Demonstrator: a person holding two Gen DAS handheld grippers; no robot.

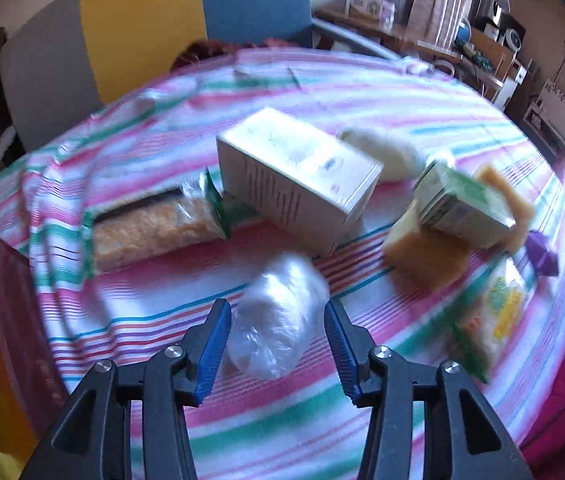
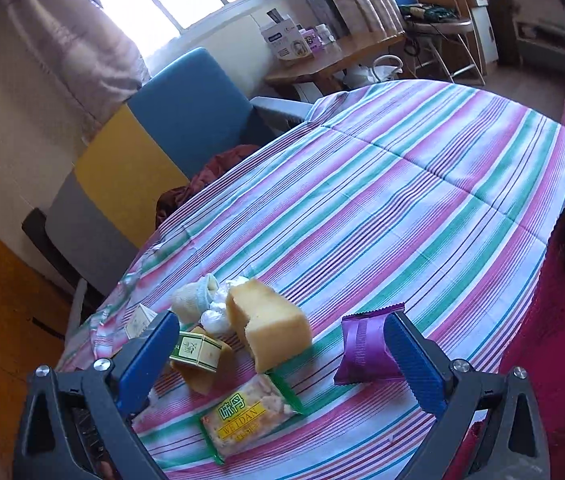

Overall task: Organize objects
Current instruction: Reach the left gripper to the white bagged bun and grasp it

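The worktop (image 1: 362,92) is covered by a striped cloth, and the objects to be organized are grouped on it.

Left wrist view: the left hand-held gripper (image 1: 276,320) is held over the cloth with its blue pads set apart. A clear plastic-wrapped bundle (image 1: 278,316) lies between the pads; contact with either pad cannot be confirmed because of blur. A white box (image 1: 294,176) lies tilted beyond the bundle. An orange snack bag (image 1: 154,232) lies to the left of the box, just beside it. A small green carton (image 1: 462,204) is resting on yellow sponge blocks (image 1: 422,256) to the right. A white roll (image 1: 382,156) lies behind the box.

Right wrist view: the right hand-held gripper (image 2: 282,340) is held with its pads wide apart and nothing is clamped. A purple packet (image 2: 366,348) lies just beside the right pad. A yellow sponge block (image 2: 270,328), the green carton (image 2: 198,350) and a yellow-labelled snack packet (image 2: 250,416) lie between the pads on the cloth, untouched.
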